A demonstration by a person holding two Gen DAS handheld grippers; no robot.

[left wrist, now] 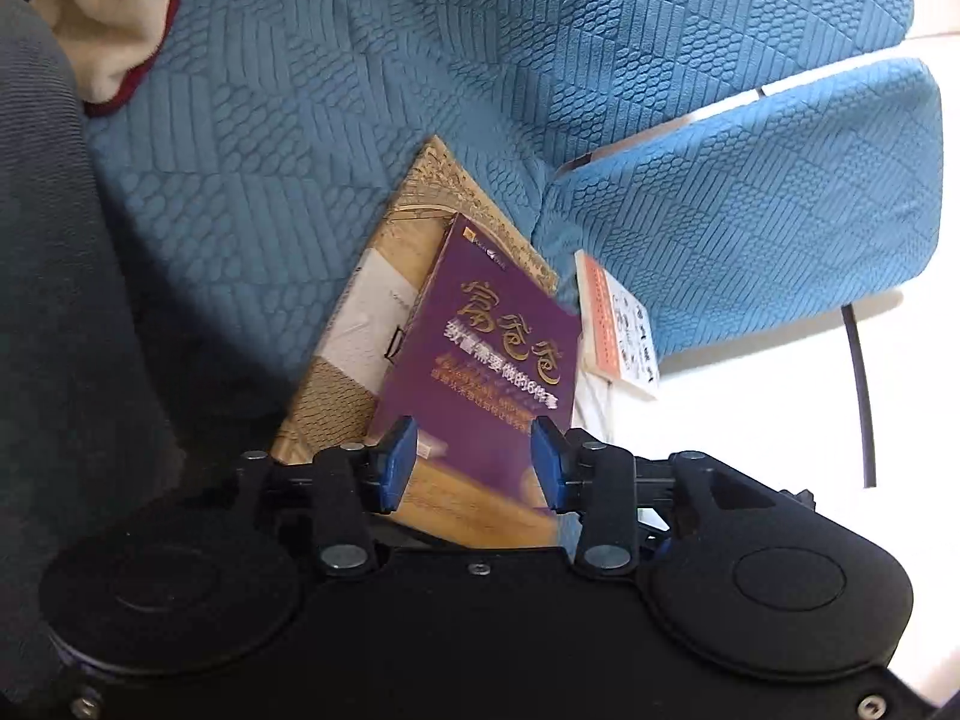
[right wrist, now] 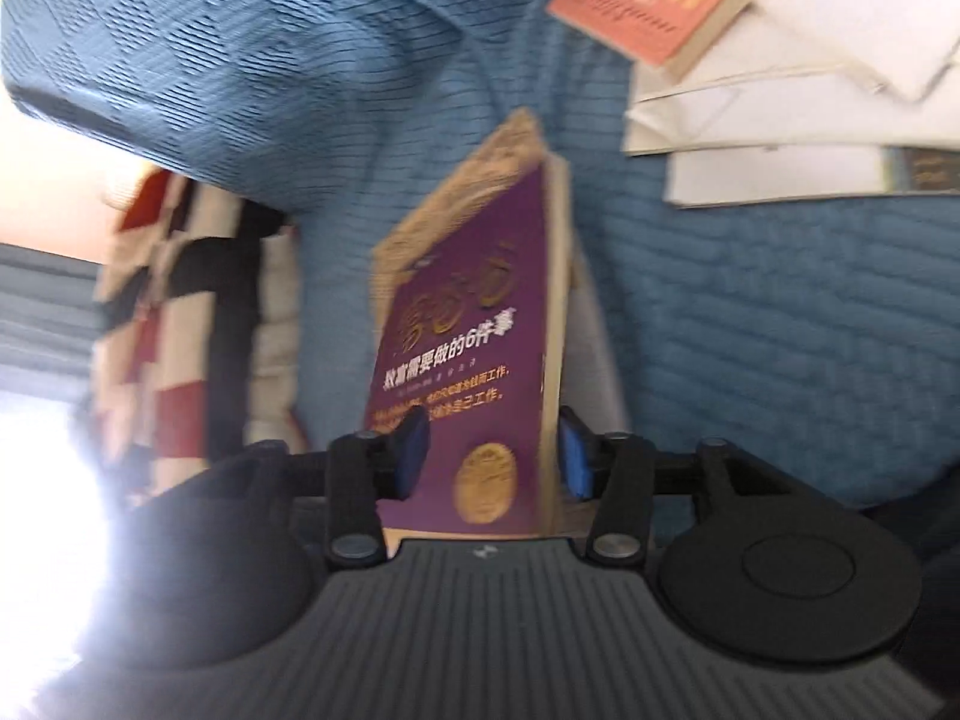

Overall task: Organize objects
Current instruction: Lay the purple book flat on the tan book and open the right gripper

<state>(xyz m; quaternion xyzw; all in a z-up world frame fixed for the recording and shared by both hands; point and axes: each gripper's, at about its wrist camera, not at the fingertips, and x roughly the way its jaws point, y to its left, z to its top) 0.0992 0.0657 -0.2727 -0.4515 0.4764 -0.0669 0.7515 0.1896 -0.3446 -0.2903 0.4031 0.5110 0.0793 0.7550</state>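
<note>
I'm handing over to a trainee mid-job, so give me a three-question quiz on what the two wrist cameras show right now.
1. True or false: the purple book lies on top of a larger tan book.
2. What does the blue quilted cover belong to? A) a couch B) a desk C) a shelf
3. Fill in: the left gripper has its fingers ____ around the purple book's near edge, not pressing it.

Key
1. True; the tan book shows past the purple one's edges.
2. A; a seat and cushion are covered in it.
3. Open; the right gripper is likewise open over the same book, with a gap at each blue pad.
</note>
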